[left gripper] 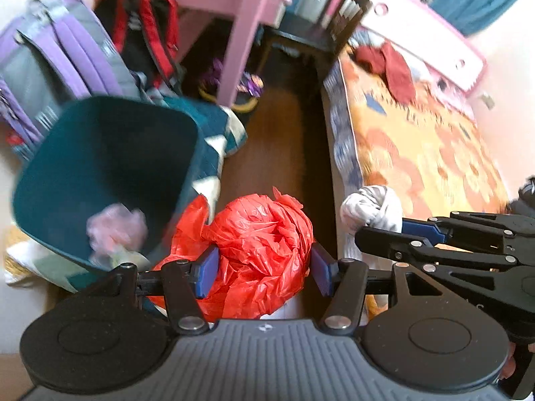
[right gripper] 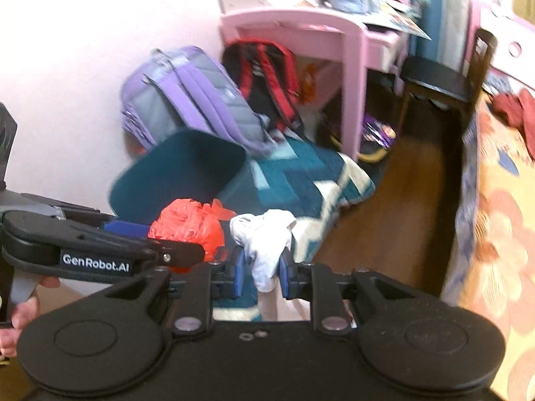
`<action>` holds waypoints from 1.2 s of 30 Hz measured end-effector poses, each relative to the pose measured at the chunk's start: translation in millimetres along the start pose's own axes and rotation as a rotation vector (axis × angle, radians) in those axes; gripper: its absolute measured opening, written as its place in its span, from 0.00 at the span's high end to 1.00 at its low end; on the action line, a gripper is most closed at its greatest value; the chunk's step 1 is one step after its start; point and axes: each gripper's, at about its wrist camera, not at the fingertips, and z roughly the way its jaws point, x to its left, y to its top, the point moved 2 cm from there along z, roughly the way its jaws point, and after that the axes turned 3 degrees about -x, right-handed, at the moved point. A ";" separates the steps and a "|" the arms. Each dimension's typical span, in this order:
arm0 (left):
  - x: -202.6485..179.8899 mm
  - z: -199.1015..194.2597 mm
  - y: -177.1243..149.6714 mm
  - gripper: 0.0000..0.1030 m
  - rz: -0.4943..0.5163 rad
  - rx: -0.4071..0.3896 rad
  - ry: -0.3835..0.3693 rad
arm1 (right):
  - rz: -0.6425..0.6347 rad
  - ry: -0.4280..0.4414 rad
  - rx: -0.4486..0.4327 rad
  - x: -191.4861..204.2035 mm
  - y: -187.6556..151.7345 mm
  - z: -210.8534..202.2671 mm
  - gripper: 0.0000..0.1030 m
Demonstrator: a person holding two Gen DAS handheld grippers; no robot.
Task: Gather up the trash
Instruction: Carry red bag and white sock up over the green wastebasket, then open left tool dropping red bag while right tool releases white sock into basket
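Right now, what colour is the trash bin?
Dark teal bin; clearest in the left wrist view.

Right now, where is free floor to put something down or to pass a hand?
The bare wooden floor between the patterned rug and the bed is free. By the wall it is crowded: the teal bin, the purple backpack and the red-and-black backpack beside the pink desk.

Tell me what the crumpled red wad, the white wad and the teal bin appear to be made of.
Crumpled red wad, clamped in the left gripper: thin glossy plastic film, sharp shiny creases. White wad, pinched in the right gripper: matte, soft folds, probably tissue or cloth. Teal bin: smooth rigid walls, likely moulded plastic.
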 end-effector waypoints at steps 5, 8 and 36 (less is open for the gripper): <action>43.6 -14.8 24.9 0.45 -0.040 -0.041 0.041 | -0.050 0.027 -0.018 39.8 40.9 26.6 0.82; 72.9 -19.0 38.0 0.45 -0.060 -0.062 0.063 | -0.043 0.048 -0.014 60.7 66.5 52.2 0.82; 166.9 82.7 51.1 0.45 0.066 0.168 0.077 | 0.029 -0.096 0.297 89.3 81.6 225.9 0.78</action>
